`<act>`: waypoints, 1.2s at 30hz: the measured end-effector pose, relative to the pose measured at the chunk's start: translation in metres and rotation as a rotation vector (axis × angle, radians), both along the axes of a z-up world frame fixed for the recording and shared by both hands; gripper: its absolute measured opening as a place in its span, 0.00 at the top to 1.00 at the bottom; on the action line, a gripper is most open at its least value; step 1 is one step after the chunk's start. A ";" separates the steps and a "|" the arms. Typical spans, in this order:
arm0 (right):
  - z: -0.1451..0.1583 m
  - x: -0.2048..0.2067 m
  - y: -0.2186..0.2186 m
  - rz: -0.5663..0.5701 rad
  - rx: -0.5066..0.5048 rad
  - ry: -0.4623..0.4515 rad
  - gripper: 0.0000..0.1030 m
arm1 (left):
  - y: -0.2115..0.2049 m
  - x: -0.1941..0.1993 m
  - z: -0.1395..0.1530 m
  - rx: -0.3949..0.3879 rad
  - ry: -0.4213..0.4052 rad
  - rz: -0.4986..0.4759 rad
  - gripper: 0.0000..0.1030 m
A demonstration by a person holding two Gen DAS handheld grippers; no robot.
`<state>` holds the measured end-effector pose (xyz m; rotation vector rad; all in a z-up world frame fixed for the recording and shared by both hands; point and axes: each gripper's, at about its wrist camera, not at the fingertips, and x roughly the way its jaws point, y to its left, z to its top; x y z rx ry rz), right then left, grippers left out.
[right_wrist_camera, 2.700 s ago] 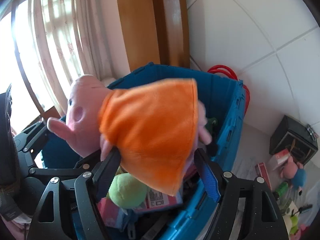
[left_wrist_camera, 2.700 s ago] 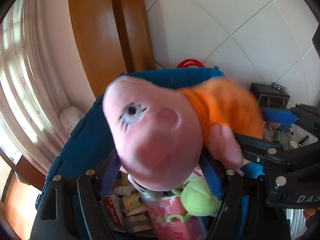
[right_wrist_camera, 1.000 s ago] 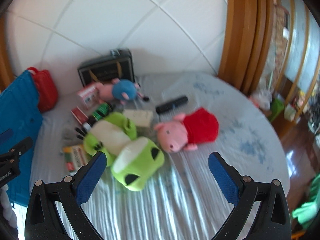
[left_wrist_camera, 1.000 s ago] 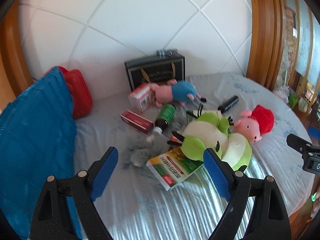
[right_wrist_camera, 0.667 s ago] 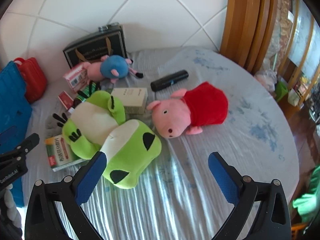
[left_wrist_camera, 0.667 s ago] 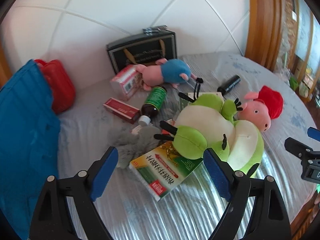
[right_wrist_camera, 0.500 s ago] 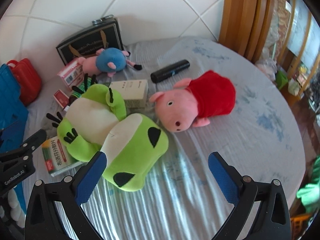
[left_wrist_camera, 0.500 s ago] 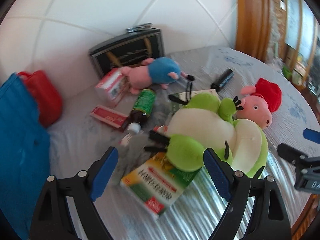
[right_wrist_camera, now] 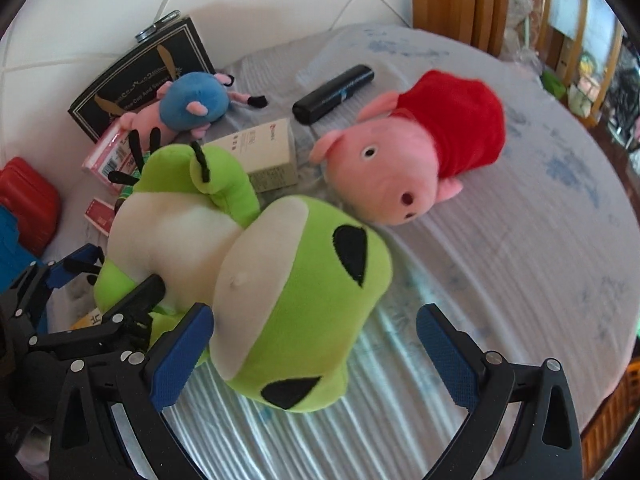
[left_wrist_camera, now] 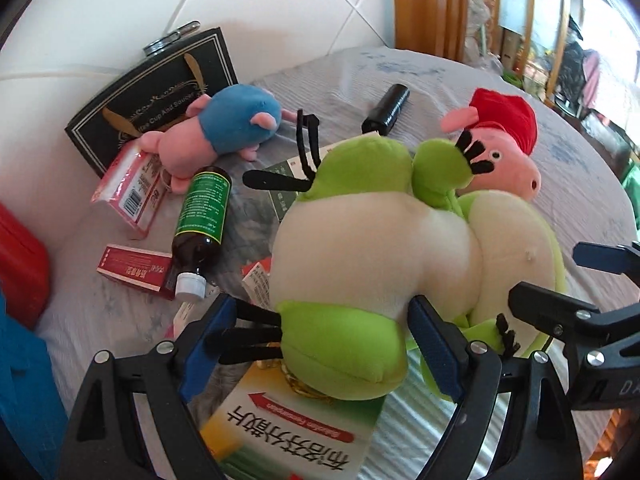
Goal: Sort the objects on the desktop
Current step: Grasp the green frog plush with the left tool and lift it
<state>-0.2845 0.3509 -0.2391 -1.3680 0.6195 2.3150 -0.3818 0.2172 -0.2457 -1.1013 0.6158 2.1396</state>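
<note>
A big green and cream frog plush (left_wrist_camera: 376,248) lies on the grey table cloth, also in the right wrist view (right_wrist_camera: 280,280). My left gripper (left_wrist_camera: 320,344) is open, its blue pads on either side of the frog's lower leg. My right gripper (right_wrist_camera: 312,344) is open around the frog's head, whose left side lies against the left pad. A pink pig plush in a red dress (right_wrist_camera: 416,152) lies behind the frog. A pig plush in blue (left_wrist_camera: 224,128) lies at the back.
A green medicine box (left_wrist_camera: 288,436) lies under the frog. A brown bottle (left_wrist_camera: 200,224), red boxes (left_wrist_camera: 132,268), a pink pack (left_wrist_camera: 128,192), a black tube (right_wrist_camera: 332,94), a beige box (right_wrist_camera: 264,156) and a black gift box (left_wrist_camera: 160,96) lie around. A blue bin (left_wrist_camera: 24,400) stands at left.
Both grippers let the orange-dressed pig go over the blue bin, swung to the table and came down close onto the green frog plush, which now sits between their open fingers.
</note>
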 end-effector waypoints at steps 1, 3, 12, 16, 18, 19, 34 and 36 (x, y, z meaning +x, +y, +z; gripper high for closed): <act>-0.005 -0.003 -0.001 0.007 -0.017 -0.002 0.00 | -0.003 -0.001 -0.001 -0.001 -0.001 -0.004 0.15; -0.015 -0.007 -0.003 0.017 -0.031 -0.015 0.00 | -0.006 -0.004 -0.007 -0.007 -0.012 -0.001 0.15; -0.034 -0.024 -0.005 0.059 -0.063 -0.029 0.00 | -0.010 -0.019 -0.024 -0.016 -0.041 0.036 0.15; -0.039 -0.029 -0.001 0.076 -0.090 -0.017 0.00 | -0.007 -0.022 -0.027 -0.010 -0.036 0.021 0.21; -0.040 -0.031 -0.003 0.111 -0.076 -0.022 0.05 | -0.004 -0.020 -0.028 0.014 -0.056 -0.004 0.39; -0.038 -0.031 -0.006 0.123 -0.061 -0.024 0.09 | -0.002 -0.018 -0.028 0.024 -0.071 -0.013 0.49; 0.028 0.005 -0.012 0.155 0.070 0.075 0.21 | 0.002 0.016 0.024 0.105 0.032 -0.035 0.56; 0.042 0.008 -0.013 0.164 0.090 0.100 0.21 | -0.001 0.022 0.039 0.124 0.052 -0.025 0.56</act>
